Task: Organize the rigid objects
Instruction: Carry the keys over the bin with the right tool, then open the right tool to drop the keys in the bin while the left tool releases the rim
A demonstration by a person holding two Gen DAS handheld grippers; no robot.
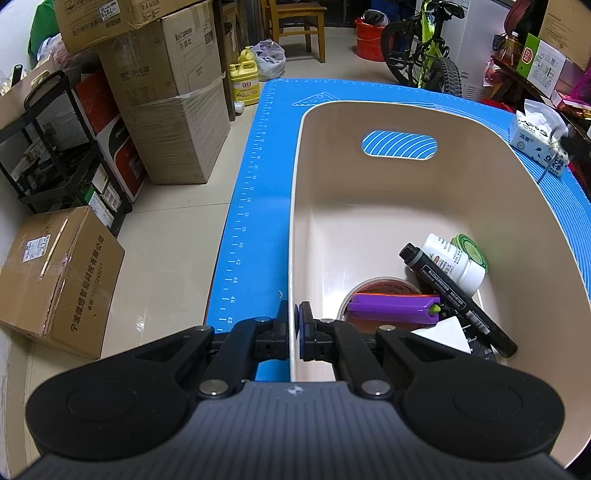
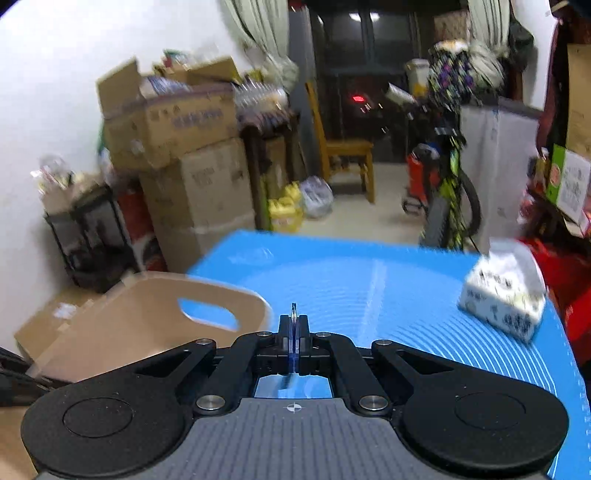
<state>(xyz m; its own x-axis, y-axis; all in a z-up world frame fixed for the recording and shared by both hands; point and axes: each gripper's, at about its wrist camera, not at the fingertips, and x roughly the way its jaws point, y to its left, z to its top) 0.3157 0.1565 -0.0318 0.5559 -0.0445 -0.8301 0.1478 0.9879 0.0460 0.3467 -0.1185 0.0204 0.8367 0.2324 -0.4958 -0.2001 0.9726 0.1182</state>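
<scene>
In the left wrist view, a beige plastic bin [image 1: 369,105] stands on a blue mat [image 1: 255,177]. My left gripper [image 1: 294,317] is shut on the bin's left wall near the rim. Inside the bin lie a black marker [image 1: 454,295], a white bottle [image 1: 452,258], a green round lid [image 1: 471,249], a purple tool [image 1: 391,306], a tape roll [image 1: 380,286] and a white triangular piece [image 1: 447,332]. In the blurred right wrist view, my right gripper [image 2: 294,325] is shut on a thin blue flat piece [image 2: 294,314], seen edge-on, held above the mat [image 2: 369,280] to the right of the bin [image 2: 147,295].
A tissue box [image 1: 539,144] [image 2: 506,295] sits at the mat's right edge. Cardboard boxes [image 1: 62,277] and a black rack [image 1: 55,155] stand on the floor to the left. A bicycle [image 1: 424,48] and a wooden chair [image 1: 295,22] stand beyond the mat.
</scene>
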